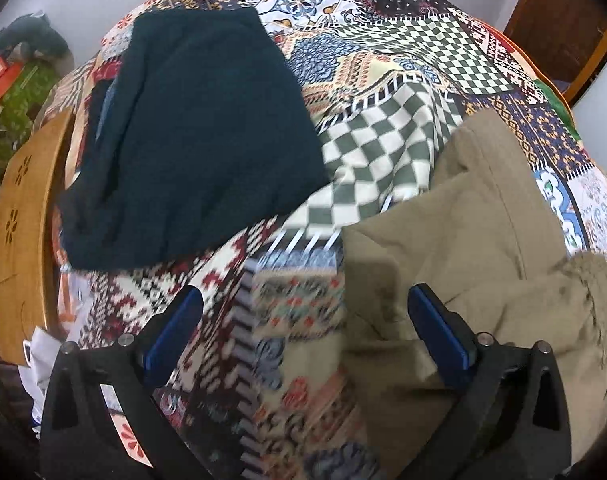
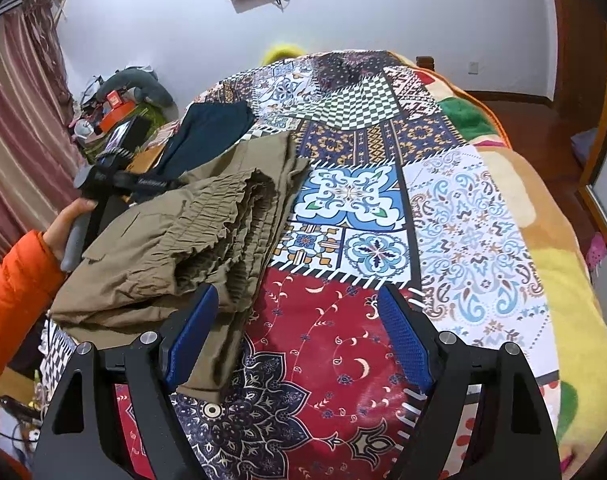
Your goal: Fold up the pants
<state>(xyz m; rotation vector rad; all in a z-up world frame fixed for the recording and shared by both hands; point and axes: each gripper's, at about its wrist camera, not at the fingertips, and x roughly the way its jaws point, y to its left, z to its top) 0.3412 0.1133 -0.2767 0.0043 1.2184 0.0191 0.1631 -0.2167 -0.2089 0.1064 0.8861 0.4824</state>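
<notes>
Olive-khaki pants lie bunched on the patterned bedspread, their gathered waistband on top. In the left wrist view the same pants fill the lower right. My left gripper hangs over the bedspread with its blue pads wide apart and nothing between them; the right pad overlaps the pants' edge. My right gripper is open above the red patch, its left pad next to the pants' hem. A hand in an orange sleeve holds the left gripper's handle behind the pants.
Dark teal folded pants lie on the bed's far left. A wooden board runs along the left bed edge. Clutter and a curtain stand at the left wall. A yellow blanket covers the bed's right side.
</notes>
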